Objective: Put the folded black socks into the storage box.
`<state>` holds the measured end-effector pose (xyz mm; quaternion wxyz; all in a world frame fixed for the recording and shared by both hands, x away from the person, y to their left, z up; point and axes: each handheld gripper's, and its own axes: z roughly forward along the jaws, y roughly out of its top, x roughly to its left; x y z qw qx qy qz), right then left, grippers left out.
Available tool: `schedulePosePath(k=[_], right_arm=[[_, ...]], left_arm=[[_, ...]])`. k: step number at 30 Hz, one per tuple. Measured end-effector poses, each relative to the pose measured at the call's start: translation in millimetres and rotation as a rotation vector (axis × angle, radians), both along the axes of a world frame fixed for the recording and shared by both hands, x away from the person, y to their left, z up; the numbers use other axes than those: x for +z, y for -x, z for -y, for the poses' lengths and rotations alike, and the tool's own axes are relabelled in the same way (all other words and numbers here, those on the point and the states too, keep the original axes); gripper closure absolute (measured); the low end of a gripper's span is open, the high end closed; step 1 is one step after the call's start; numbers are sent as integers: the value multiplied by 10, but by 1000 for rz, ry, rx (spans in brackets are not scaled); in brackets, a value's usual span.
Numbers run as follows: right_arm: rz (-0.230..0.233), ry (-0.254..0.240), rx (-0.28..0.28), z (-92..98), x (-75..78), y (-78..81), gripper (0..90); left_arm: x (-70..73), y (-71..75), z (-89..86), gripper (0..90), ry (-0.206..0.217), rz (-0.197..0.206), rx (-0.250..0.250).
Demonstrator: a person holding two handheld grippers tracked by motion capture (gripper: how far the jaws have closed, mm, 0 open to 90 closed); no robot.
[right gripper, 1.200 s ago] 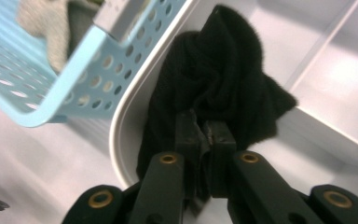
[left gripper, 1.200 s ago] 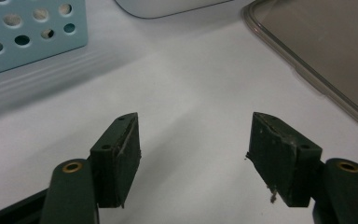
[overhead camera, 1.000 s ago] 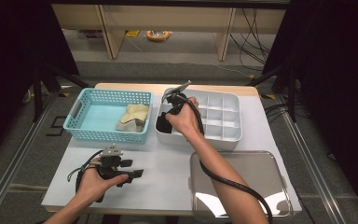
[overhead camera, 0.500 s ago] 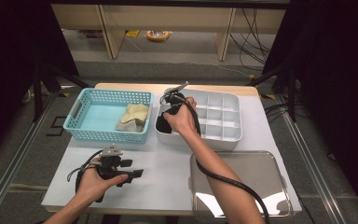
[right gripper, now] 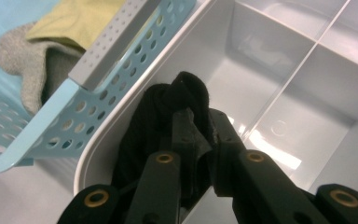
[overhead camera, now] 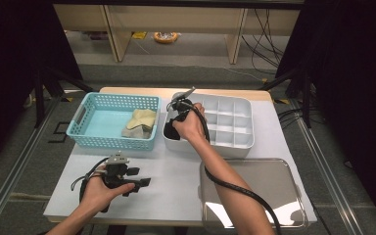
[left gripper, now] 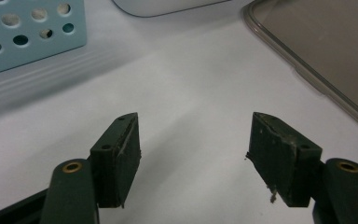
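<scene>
My right gripper (overhead camera: 173, 129) dips into the near-left compartment of the white divided organizer (overhead camera: 225, 145). Its jaws have just been closing and now pinch a bunched black cloth (right gripper: 140, 122), which hangs against the compartment's left wall (overhead camera: 172, 133). In the right gripper view the right gripper (right gripper: 200, 117) has fabric wrapped over its tips. My left gripper (overhead camera: 145, 182) rests in the person's hand low on the white table, jaws wide apart with nothing between them; in its own view the left gripper (left gripper: 193, 163) has bare tabletop between its jaws.
A light blue perforated basket (overhead camera: 81, 122) stands left of the organizer and holds a yellow cloth (overhead camera: 142, 117) and a grey one (right gripper: 16, 60). A shiny tray (overhead camera: 254, 192) lies at the front right; its corner (left gripper: 317, 46) is near the left gripper.
The right hand has edged slightly nearer and lower over the organizer's near-left compartment with the black cloth. The left hand has kept still.
</scene>
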<state>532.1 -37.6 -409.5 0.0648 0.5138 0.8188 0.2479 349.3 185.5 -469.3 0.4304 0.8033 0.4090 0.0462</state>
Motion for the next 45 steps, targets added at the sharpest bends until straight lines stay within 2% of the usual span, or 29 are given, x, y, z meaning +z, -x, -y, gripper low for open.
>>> schedulePosePath(k=[8, 10, 13, 14, 16, 19, 23, 27, 28, 30, 31, 32, 38, 39, 41, 45], right_arm=[[-7, 26, 27, -20, -25, -15, 840], [-38, 33, -5, -38, -31, 0, 841], [-38, 35, -9, -45, -53, -1, 843], [-50, 30, -3, -41, -47, -1, 844], [-33, 47, 27, -28, -72, -13, 845], [-63, 54, 12, -56, -112, 4, 847], [-67, 71, 17, -55, -183, -4, 848], [-61, 64, 12, -53, -185, -4, 848], [-72, 63, 25, -52, -177, -5, 847], [-71, 87, 27, -67, -173, 1, 847], [-69, 93, 30, -71, -174, 0, 848], [-67, 96, 34, -71, -175, -3, 847], [-68, 105, 39, -71, -179, -10, 847], [-63, 108, 41, -66, -184, -12, 846], [-74, 97, 27, -75, -178, -8, 844], [-56, 78, 19, -63, -176, 0, 833]], left_arm=[[2, -2, -3, 333, -1, 3, 0], [2, 1, 4, 333, 4, 2, 1], [3, 3, 4, 333, 3, 2, 1], [2, 2, 4, 333, 3, 2, 1], [2, 0, 0, 333, -2, 2, -1], [2, -2, 1, 333, -1, 3, -3], [4, 0, 0, 333, 2, 5, 6], [-4, -7, 0, 333, 2, 2, -1], [-5, -6, 4, 333, 3, 2, -1], [4, 4, 11, 333, -8, 5, 9], [4, 0, 6, 333, 1, 2, -2], [5, 3, 7, 333, 0, 11, 4], [-2, -3, 5, 333, 3, 5, -1], [7, -3, -6, 333, -15, 5, -15], [8, 1, 2, 333, 2, 9, 0], [5, -3, -3, 333, -3, 9, 7]])
